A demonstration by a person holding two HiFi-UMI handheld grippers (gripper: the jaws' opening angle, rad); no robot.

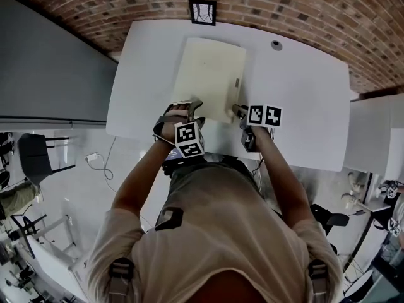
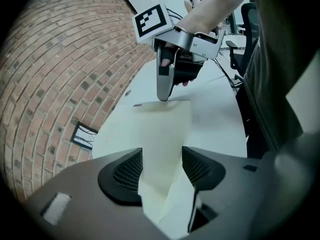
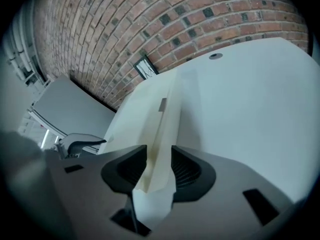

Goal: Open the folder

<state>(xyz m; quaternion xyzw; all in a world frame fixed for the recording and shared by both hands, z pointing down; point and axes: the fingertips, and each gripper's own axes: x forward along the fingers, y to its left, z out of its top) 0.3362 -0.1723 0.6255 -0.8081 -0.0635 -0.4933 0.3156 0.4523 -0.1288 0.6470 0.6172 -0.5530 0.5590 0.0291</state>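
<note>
A cream folder point(image 1: 208, 74) lies shut and flat on the white table point(image 1: 303, 106), with a small clasp point(image 1: 237, 82) on its right edge. My left gripper point(image 1: 187, 106) is at the folder's near left corner. In the left gripper view its jaws point(image 2: 161, 169) stand wide apart with that corner of the folder point(image 2: 160, 129) between them, open. My right gripper point(image 1: 240, 111) is at the near right edge, its tip point(image 2: 164, 91) down on the folder. In the right gripper view the folder's edge point(image 3: 155, 119) runs between the open jaws point(image 3: 159, 171), the clasp point(image 3: 163, 104) farther along.
A small round fitting point(image 1: 276, 45) sits in the table's far right part. A framed picture point(image 1: 202, 11) leans on the brick wall behind the table. A grey panel point(image 1: 44, 68) stands at the left and a second white table point(image 1: 372, 131) at the right.
</note>
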